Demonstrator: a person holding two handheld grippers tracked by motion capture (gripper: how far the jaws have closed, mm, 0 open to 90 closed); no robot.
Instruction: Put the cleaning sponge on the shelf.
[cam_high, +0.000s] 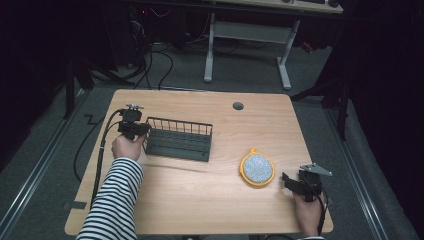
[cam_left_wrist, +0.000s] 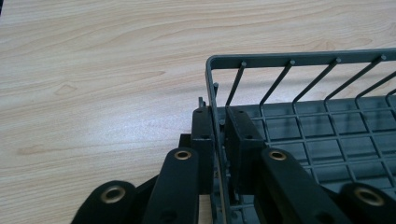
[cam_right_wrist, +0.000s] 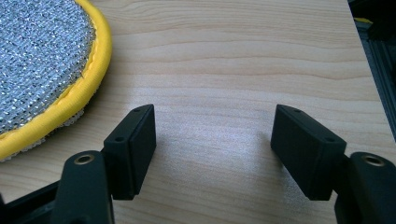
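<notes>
gripping the wire rack's (cam_left_wrist: 299, 58) end wall, left gripper (cam_left_wrist: 219, 123) (right gripper (cam_right_wrist: 212, 135) wide open, empty)

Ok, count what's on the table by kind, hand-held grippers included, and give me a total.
Dark wire rack: 1
Round yellow-rimmed scrubbing pad: 1
Hand-held grippers: 2, the left hand-held gripper shut on the rack's end wall, the right hand-held gripper open beside the pad
Total: 4

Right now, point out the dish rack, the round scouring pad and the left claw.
dish rack (cam_high: 177, 145): high view, on its slatted floor.
round scouring pad (cam_high: 257, 168): high view, on its silver middle.
left claw (cam_left_wrist: 218, 135): left gripper view, between its fingertips, clamped on the rack's end wall.
</notes>
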